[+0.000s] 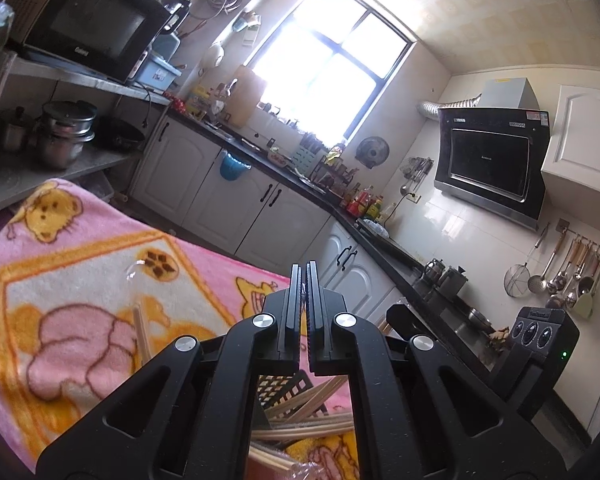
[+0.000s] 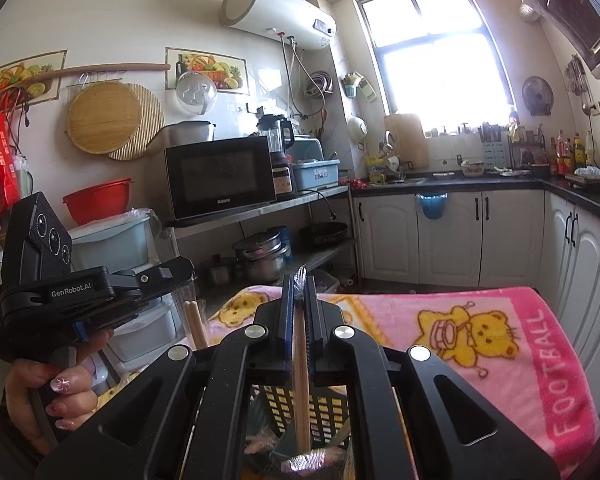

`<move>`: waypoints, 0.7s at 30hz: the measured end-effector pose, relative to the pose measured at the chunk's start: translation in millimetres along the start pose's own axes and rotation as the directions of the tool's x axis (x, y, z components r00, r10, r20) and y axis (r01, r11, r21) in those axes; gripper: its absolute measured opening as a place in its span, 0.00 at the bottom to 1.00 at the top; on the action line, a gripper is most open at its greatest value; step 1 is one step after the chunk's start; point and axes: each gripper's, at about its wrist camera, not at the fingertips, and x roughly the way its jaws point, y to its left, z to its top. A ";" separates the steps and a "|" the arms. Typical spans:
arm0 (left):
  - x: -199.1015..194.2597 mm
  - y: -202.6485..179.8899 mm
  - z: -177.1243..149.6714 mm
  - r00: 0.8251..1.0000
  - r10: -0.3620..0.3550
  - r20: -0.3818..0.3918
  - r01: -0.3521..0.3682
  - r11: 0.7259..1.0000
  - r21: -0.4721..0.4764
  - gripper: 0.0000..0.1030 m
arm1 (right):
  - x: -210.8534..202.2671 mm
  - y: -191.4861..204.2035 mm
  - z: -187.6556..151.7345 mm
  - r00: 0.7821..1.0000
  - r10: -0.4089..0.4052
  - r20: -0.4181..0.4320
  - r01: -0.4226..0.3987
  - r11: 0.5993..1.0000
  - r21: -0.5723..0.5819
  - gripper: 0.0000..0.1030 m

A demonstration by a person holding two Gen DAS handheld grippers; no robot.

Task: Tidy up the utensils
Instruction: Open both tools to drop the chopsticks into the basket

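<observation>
My right gripper (image 2: 299,280) is shut on a pair of wrapped wooden chopsticks (image 2: 301,372); clear wrapper pokes out past the fingertips. The chopsticks hang down into a black perforated utensil basket (image 2: 324,408) on the pink towel. My left gripper (image 1: 305,270) is shut with a shred of clear plastic between its fingers. Below it the same basket (image 1: 278,390) holds several wooden chopsticks (image 1: 312,426). A loose chopstick pair (image 1: 142,334) lies on the towel at left. The left gripper's body (image 2: 56,300) shows in the right wrist view, with chopsticks (image 2: 196,324) beside it.
The pink cartoon towel (image 1: 80,280) covers the work surface and also shows in the right wrist view (image 2: 500,332). White kitchen cabinets (image 2: 448,236) and a black counter run behind. A microwave (image 2: 220,178) sits on a metal shelf with pots (image 2: 260,256) below.
</observation>
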 end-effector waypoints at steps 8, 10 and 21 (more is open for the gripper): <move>-4.3 2.3 -8.3 0.999 0.024 -0.023 -0.025 1.000 -0.013 0.00 | -10.2 -4.6 -7.6 1.000 -0.005 -0.026 0.005 1.000 0.022 0.06; -5.7 3.4 -9.0 0.999 0.037 -0.027 -0.037 0.999 -0.014 0.01 | -11.8 -6.4 -9.7 0.999 -0.008 -0.036 0.009 0.999 0.032 0.06; -23.2 4.7 -16.9 0.996 0.082 -0.036 -0.082 0.996 -0.015 0.15 | -19.1 -15.8 -20.2 0.996 -0.022 -0.085 0.028 0.997 0.068 0.16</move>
